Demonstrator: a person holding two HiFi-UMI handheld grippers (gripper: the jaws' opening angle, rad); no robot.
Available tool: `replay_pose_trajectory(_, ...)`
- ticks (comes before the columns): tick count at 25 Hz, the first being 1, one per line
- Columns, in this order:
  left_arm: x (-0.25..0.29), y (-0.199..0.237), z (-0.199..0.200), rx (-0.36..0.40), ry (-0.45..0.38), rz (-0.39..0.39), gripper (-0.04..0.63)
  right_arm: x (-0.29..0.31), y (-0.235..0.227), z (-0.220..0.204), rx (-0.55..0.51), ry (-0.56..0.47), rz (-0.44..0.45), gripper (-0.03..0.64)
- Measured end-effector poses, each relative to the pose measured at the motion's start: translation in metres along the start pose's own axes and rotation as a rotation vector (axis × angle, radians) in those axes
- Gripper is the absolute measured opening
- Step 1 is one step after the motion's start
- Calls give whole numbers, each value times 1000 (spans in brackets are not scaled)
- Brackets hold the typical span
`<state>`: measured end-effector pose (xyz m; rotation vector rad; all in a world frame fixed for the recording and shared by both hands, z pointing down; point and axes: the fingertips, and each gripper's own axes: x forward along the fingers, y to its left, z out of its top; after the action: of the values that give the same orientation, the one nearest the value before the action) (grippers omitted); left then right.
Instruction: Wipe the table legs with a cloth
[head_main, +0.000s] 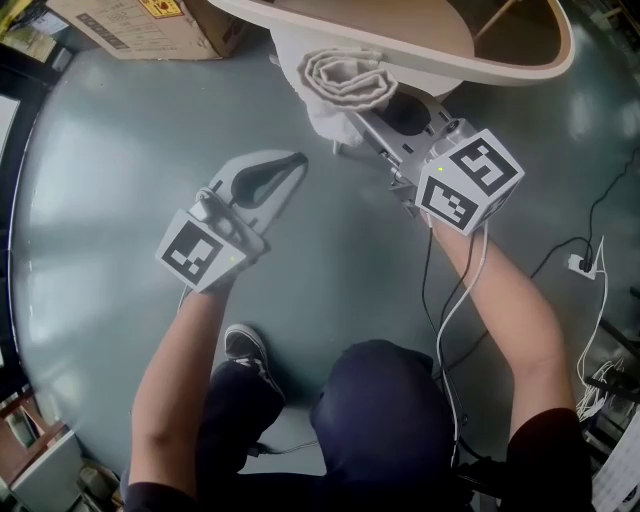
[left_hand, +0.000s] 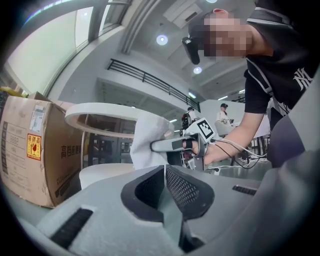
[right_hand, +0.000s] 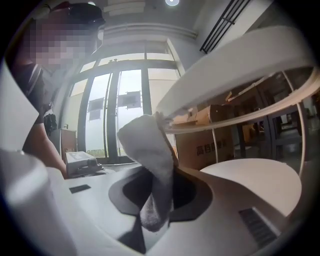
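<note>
A white cloth (head_main: 340, 85) hangs bunched under the rim of the round white table (head_main: 500, 68), against its central leg, which the cloth hides. My right gripper (head_main: 368, 118) is shut on the cloth (right_hand: 150, 150), a grey-white strip running up from between its jaws. In the left gripper view the cloth (left_hand: 147, 137) drapes in front of the right gripper (left_hand: 172, 145). My left gripper (head_main: 296, 160) hovers over the floor to the left of the cloth, jaws shut with nothing between them (left_hand: 165, 172).
The table's round white base (right_hand: 260, 180) lies on the grey floor beneath the top. A cardboard box (head_main: 150, 25) stands left of the table. Cables and a plug (head_main: 585, 262) trail at the right. The person's shoe (head_main: 245, 350) rests on the floor below the left gripper.
</note>
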<state>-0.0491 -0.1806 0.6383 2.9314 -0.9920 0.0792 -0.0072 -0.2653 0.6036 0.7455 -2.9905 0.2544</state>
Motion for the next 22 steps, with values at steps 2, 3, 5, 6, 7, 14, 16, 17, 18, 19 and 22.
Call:
replay_pose_trajectory(2, 0, -1, -4, -5, 0, 1, 9, 1, -4, -19, 27, 22, -4, 74)
replay_pose_trajectory(3, 1, -2, -7, -6, 4, -1, 9, 1, -6, -29, 49, 33, -8, 74)
replay_pose_trajectory(5, 2, -3, -12, -11, 11, -3, 9, 1, -11, -52, 97, 58, -17, 75)
replay_pose_trajectory(6, 3, -3, -13, -15, 12, -3, 9, 2, -14, -63, 115, 73, -21, 75)
replay_pose_trajectory(7, 3, -4, -14, -20, 10, -3, 9, 3, -16, -75, 125, 90, -24, 75)
replay_pose_trajectory(14, -5, -2, -27, -34, 33, 1, 9, 12, -30, -163, 158, 241, -56, 75)
replay_pose_trajectory(16, -7, 0, -32, -37, 39, 7, 9, 14, -34, -187, 182, 280, -75, 75)
replay_pose_trajectory(17, -8, -1, -34, -38, 39, 8, 9, 15, -36, -200, 202, 302, -89, 77)
replay_pose_trajectory(18, -8, -1, -35, -41, 38, 9, 9, 17, -38, -214, 224, 328, -101, 75)
replay_pose_trajectory(19, -8, -3, -36, -46, 36, 9, 9, 19, -39, -226, 243, 357, -112, 77)
replay_pose_trajectory(22, -9, -8, -41, -58, 42, 6, 9, 23, -41, -258, 255, 445, -133, 77)
